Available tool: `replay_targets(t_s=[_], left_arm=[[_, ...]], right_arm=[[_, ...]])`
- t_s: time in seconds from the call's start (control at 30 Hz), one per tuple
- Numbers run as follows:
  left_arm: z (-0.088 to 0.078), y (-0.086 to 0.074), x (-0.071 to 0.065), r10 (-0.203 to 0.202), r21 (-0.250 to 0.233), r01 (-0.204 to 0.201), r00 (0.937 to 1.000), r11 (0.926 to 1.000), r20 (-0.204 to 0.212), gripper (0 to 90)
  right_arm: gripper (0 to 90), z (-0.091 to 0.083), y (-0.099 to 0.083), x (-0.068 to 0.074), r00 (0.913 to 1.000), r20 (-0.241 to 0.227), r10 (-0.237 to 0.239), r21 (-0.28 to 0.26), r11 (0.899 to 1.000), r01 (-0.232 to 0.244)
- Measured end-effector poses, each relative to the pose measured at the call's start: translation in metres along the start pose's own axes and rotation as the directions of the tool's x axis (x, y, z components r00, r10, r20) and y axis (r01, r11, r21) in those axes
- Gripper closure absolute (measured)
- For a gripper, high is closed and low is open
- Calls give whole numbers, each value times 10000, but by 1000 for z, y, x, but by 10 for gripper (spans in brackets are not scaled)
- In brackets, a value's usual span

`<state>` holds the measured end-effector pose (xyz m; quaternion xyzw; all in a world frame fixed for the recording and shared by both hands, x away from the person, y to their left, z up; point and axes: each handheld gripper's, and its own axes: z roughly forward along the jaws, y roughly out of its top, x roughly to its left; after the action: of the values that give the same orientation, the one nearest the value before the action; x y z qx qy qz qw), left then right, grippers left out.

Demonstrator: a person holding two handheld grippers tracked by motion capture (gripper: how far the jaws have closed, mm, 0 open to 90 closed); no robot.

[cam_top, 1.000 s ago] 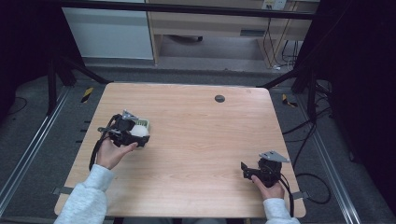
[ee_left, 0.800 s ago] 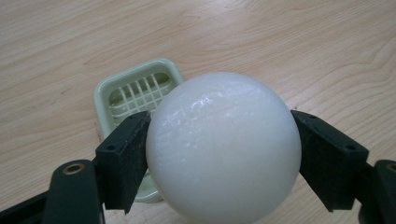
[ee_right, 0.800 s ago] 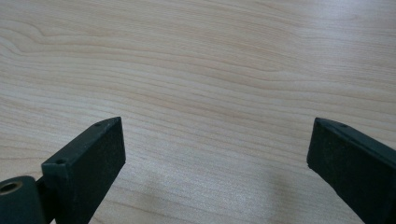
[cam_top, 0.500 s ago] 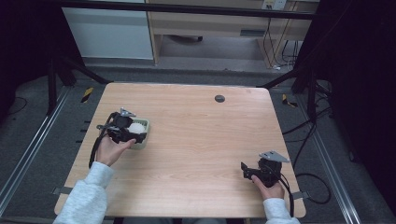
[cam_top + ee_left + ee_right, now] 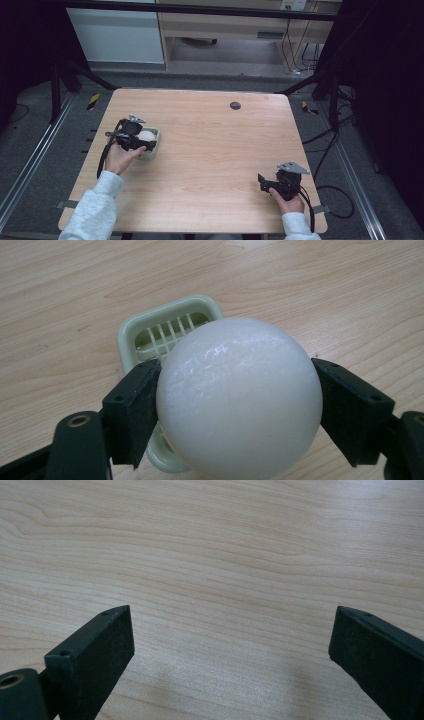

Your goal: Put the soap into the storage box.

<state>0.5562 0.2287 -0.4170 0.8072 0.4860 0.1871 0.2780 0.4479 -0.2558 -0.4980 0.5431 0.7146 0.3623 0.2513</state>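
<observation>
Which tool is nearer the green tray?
Left. The left tool holds a white ball right over the green tray; the right tool sits far across the table.

left hand-held gripper [image 5: 142, 141]: jaws clamped, raised | right hand-held gripper [image 5: 263, 183]: jaws wide apart, low

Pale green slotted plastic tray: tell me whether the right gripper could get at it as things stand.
Probably not cleanly: the right gripper has bare table ahead, but the left gripper holds a white ball over the tray.
</observation>
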Motion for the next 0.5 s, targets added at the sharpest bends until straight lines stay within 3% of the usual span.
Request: replay_targets(t_s=[0.5], left_arm=[[13,0,9,-225,231,229,9996,9995,-184,234]], right_arm=[[47,0,0,0,10000,-39,0,22,10000,0]])
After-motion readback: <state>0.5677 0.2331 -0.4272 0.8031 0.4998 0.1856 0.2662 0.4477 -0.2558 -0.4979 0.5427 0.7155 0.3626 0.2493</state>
